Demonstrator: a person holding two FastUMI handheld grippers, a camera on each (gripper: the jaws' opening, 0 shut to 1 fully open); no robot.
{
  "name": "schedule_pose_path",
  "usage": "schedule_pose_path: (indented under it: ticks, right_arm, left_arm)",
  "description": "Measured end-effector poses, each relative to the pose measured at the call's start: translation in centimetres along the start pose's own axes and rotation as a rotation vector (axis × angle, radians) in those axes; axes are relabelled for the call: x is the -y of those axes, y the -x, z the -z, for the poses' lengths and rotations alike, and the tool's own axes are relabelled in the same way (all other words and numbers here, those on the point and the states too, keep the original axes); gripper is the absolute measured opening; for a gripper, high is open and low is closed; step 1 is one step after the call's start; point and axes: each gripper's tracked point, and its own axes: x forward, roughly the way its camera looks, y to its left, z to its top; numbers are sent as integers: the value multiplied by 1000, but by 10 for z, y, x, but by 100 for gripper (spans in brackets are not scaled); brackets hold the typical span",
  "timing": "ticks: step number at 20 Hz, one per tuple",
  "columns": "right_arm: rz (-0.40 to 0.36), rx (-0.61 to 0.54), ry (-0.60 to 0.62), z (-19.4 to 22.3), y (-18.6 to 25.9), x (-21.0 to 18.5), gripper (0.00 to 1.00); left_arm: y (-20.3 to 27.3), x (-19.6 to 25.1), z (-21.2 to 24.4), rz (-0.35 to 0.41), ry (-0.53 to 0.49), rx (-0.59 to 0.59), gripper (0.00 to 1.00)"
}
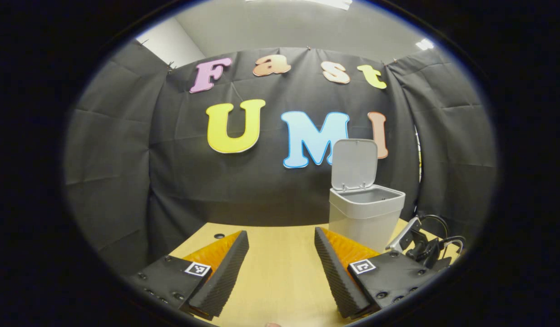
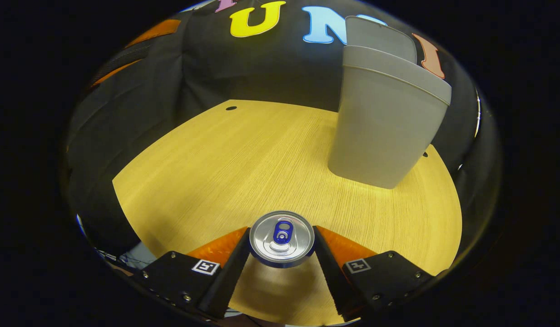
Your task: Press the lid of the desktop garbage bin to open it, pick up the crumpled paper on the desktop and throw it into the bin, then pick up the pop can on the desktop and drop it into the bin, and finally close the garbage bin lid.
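Right gripper view: the pop can (image 2: pixel 282 238), upright at lower centre, is clamped between both fingers of the right gripper (image 2: pixel 282 247); the garbage bin (image 2: pixel 384 122) is seen upper right, lid (image 2: pixel 379 38) raised. Left gripper view: the left gripper (image 1: pixel 282 265) is held wide apart, empty, over the desktop (image 1: pixel 280 281).

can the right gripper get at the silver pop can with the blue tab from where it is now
Probably yes. In the right gripper view the right gripper already has the upright silver pop can with the blue tab between its two fingers, which look to be touching its sides. Nothing lies between them on the wooden tabletop.
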Motion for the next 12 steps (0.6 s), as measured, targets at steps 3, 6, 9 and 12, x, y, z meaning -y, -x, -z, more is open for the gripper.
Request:
schedule_pose_path:
  ticks: [3,6,9,12]
  right_arm:
    - [-6,23,-26,-7,9,7,85]
    - [9,74,-48,-25,26,20,84]
    - [23,132,-75,-47,43,34,85]
    - [43,191,-90,-71,58,49,84]
  left_arm:
    - [-2,5,0,4,-6,2,95]
    - [-4,9,1,10,-7,3,95]
    - [-6,13,3,9,2,0,95]
    - [-8,16,3,12,8,-1,96]
